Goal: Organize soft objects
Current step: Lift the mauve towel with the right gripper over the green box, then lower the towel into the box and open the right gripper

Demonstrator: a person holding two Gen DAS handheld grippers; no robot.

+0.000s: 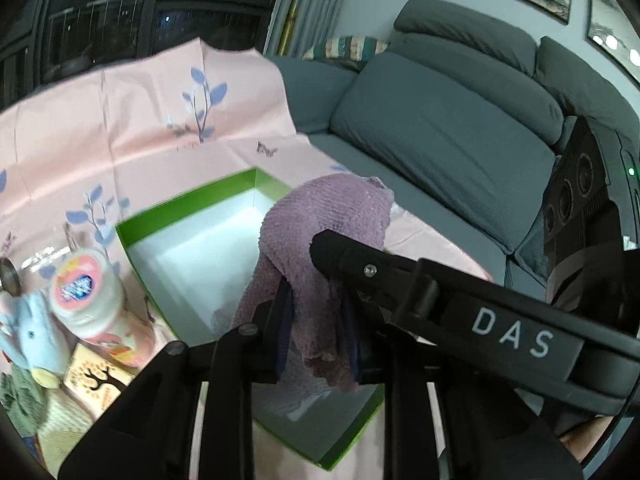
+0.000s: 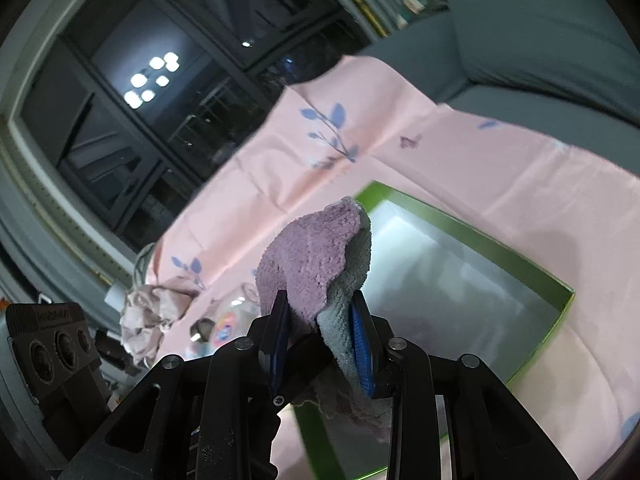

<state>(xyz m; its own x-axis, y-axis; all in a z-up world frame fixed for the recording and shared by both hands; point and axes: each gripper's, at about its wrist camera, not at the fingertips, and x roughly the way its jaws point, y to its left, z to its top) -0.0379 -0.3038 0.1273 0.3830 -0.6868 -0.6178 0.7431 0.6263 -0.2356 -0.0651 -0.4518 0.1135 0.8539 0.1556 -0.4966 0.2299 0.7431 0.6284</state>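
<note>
Both claws pinch the same purple towel (image 1: 320,240) and hold it above the green box (image 1: 192,216), over the box's near right corner. The left claw (image 1: 320,328) grips a hanging fold between its blue pads; the right claw (image 2: 320,340) clamps a purple-and-grey fold. The box sits on a pink cloth (image 1: 120,120) spread over the grey sofa (image 1: 440,128). Left of the box lie a blue plush toy (image 1: 32,332) and a round tub (image 1: 86,292).

The left gripper (image 1: 320,328) points forward and downward, its two blue-padded fingers pinched on a purple cloth (image 1: 320,232). The right gripper (image 2: 322,340) also angles downward, clamped on the same cloth, and crosses in from four o'clock in the left wrist view.
</note>
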